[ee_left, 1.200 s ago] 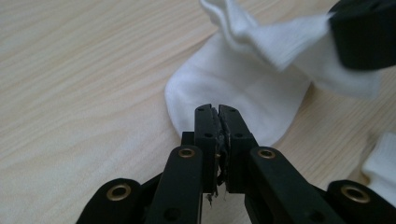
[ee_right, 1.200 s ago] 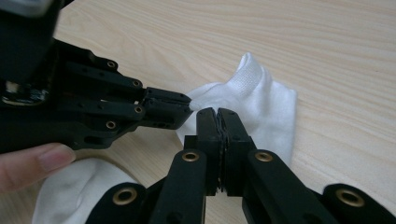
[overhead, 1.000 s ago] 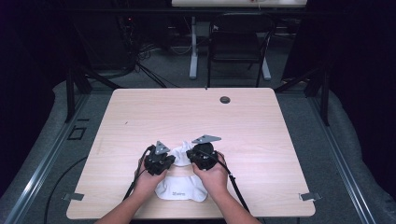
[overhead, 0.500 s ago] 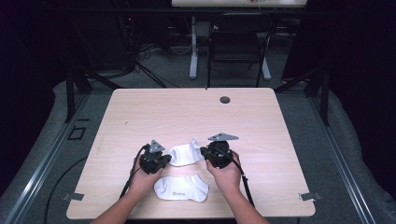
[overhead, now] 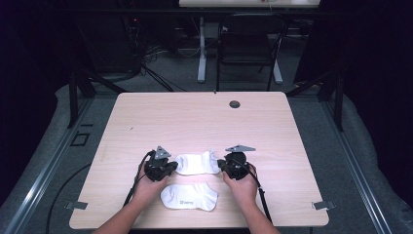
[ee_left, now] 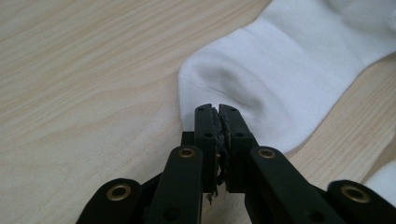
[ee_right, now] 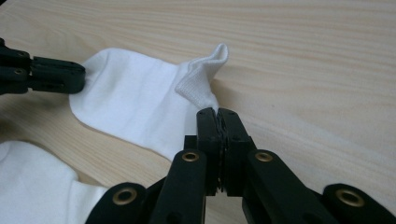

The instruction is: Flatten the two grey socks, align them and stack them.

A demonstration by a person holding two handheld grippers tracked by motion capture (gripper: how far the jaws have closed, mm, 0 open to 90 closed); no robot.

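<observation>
stretching a white sock [overhead: 197, 163] flat between both clamped hand-held grippers, left [overhead: 171, 167], right [overhead: 221, 165]

White sock [overhead: 197, 163] flat, stretched crosswise

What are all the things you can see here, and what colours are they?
sock held by both grippers: 1, white, stretched flat between the two grippers.
loose sock: 1, white, near the table's front edge, between the hands.
table: 1, light wood.
round cap: 1, dark, far side of the table top.
chair: 1, black, behind the table.
left gripper: 1, black, shut on the sock's toe end.
right gripper: 1, black, shut on the sock's cuff end.
hands: 2, coming in at the bottom.
</observation>
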